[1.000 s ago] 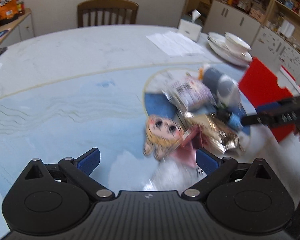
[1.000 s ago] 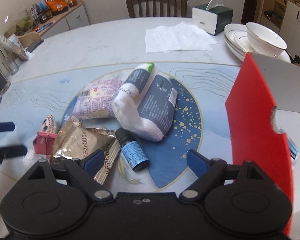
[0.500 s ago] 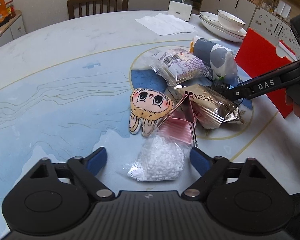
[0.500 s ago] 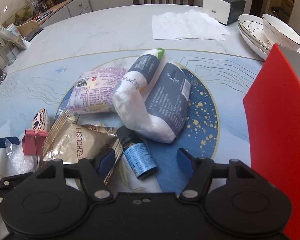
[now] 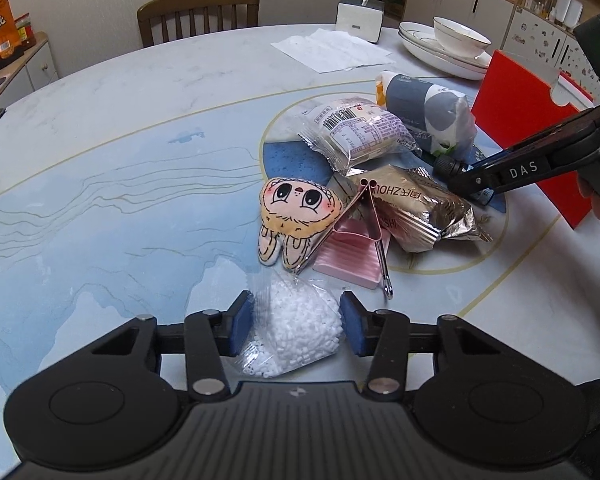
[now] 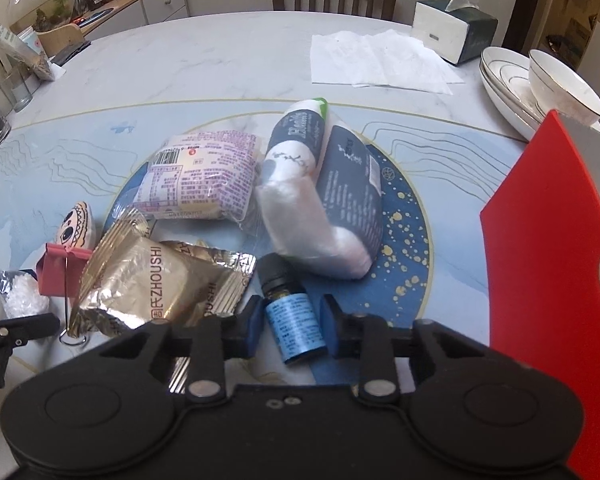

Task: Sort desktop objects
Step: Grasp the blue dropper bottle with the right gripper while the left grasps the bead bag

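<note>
Two grippers: each straddles its own target at once, which reads as a paired pick to start the sorting.
Left gripper: narrowed around the bag of white beads; blue pads sit just beside the bag's sides at 9 and 3 o'clock. Whether they already pinch the plastic I cannot tell.
Right gripper: narrowed around the small blue-label bottle, which lies on its side, black cap pointing to 12 o'clock. Pads look close to the label; firm contact not confirmed.
Pile: plush face toy at 12 o'clock of the beads, touching a pink clip; gold snack pouch at 9 o'clock of the bottle; purple-print packet and white-grey soft pack beyond it.
Bin: red box at 3 o'clock of the pile, a likely drop spot.
Why so held: both picks sit at the pile's near edge, free of overlap, so neighbours need not shift.
Change from half a second back: both sets of jaws have drawn in from wide; both tools have advanced so the targets now lie between the pads.
</note>
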Available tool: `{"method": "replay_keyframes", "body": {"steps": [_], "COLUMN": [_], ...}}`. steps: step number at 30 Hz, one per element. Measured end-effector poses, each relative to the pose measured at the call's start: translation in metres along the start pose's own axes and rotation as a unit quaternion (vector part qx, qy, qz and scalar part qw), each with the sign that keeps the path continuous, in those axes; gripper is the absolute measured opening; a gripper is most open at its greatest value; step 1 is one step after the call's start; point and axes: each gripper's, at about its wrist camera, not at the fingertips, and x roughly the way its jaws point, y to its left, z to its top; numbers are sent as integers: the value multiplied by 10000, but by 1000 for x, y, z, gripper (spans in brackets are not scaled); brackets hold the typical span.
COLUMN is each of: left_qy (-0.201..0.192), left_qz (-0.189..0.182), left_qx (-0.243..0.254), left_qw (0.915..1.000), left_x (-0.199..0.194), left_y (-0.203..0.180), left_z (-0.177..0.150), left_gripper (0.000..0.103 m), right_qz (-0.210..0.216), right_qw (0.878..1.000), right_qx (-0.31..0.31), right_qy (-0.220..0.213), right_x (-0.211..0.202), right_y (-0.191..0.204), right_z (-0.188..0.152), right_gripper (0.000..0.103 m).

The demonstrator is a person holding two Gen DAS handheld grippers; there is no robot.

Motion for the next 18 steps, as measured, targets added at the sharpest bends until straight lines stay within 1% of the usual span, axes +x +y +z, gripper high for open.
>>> {"method": "replay_keyframes", "body": {"steps": [3, 5, 11, 15, 18], "left_qy": [53, 68, 80, 101, 114], "left_qz": [-51, -93, -160, -177, -220], "left_qx": [-76, -162, -384, -484, -597], "left_qw": [9999, 9998, 9991, 9986, 9979], "left_x": [-2, -4, -12, -17, -22], "left_y": [0, 0, -2, -6, -10], "left_z": [-1, -3, -9, -13, -13], "left_gripper": [41, 37, 34, 33, 33], "right_qz": [34, 46, 147, 235, 329], "right_qw": [10000, 9999, 9997, 9993, 9991], "right_qx": [67, 87, 128, 197, 232], "right_qy": [-5, 18, 127, 208, 140], "right_x": [-4, -7, -20, -30, -43], "right_y": [-4, -6, -13, -17, -19], "right_z": [-3, -7, -24, -36, -42], "right_gripper": [25, 24, 24, 24, 23]}}
